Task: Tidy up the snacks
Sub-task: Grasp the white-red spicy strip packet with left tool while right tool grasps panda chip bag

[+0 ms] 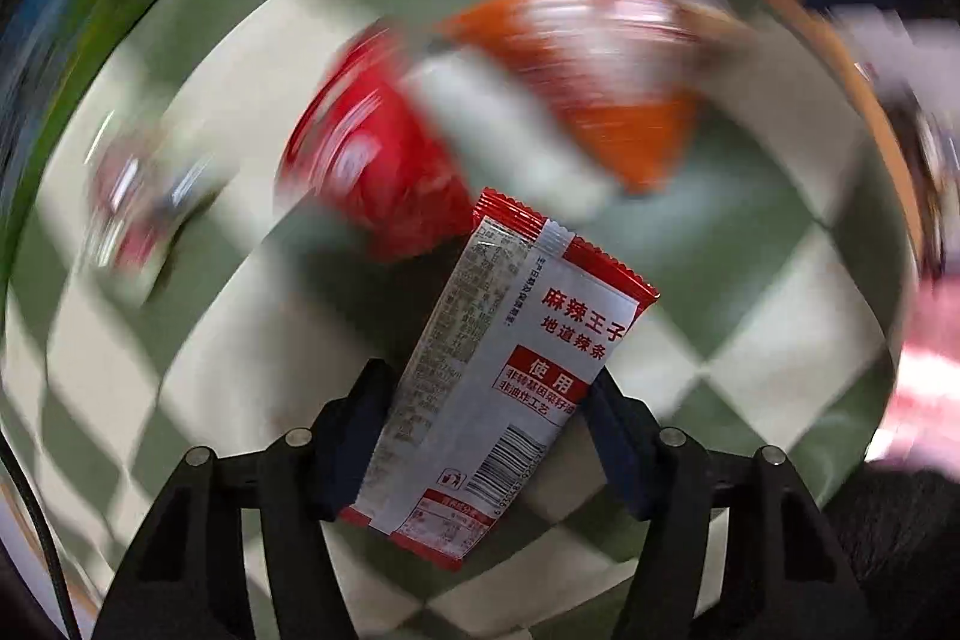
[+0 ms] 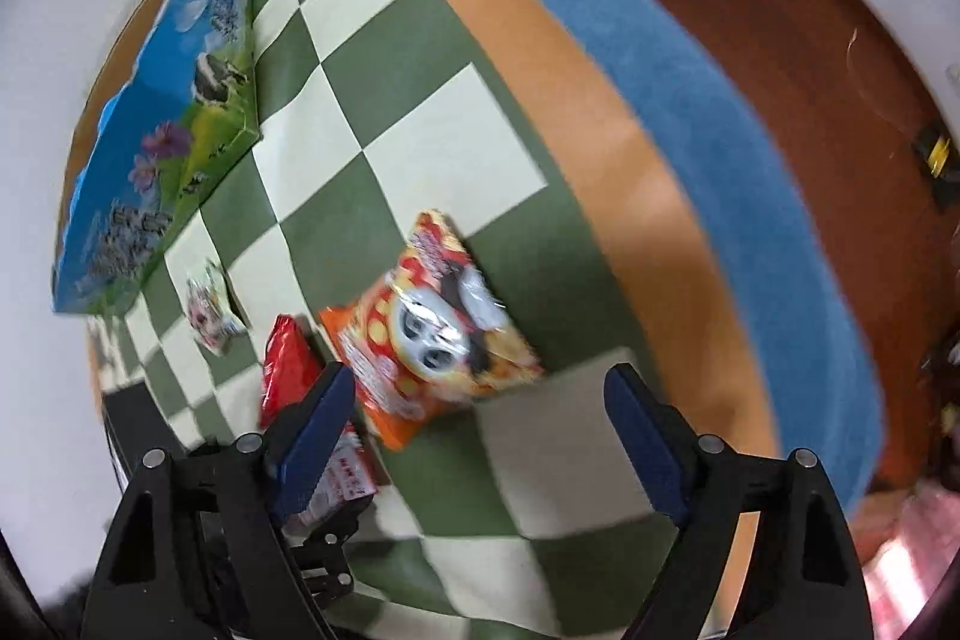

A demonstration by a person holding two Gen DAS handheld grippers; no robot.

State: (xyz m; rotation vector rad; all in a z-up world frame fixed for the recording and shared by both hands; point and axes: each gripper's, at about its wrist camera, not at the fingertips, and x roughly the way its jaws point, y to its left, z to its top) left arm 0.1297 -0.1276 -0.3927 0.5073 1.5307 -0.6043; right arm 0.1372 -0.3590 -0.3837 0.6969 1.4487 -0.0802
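Left gripper (image 1: 492, 400) pinches red-and-silver snack packet (image 1: 510, 370) — background blurred; right gripper (image 2: 480, 400) spread, empty.

Left wrist view is pretty smeared: the red bag (image 1: 366, 160), the orange bag (image 1: 606, 70) and a small packet (image 1: 138, 202) are just streaks, no print readable. The sachet (image 1: 504, 376) is sharp, but its fine print is too tiny. In the right wrist view the box (image 2: 156, 136) text is blurry, and a finger (image 2: 312, 430) covers most of that sachet (image 2: 345, 484).
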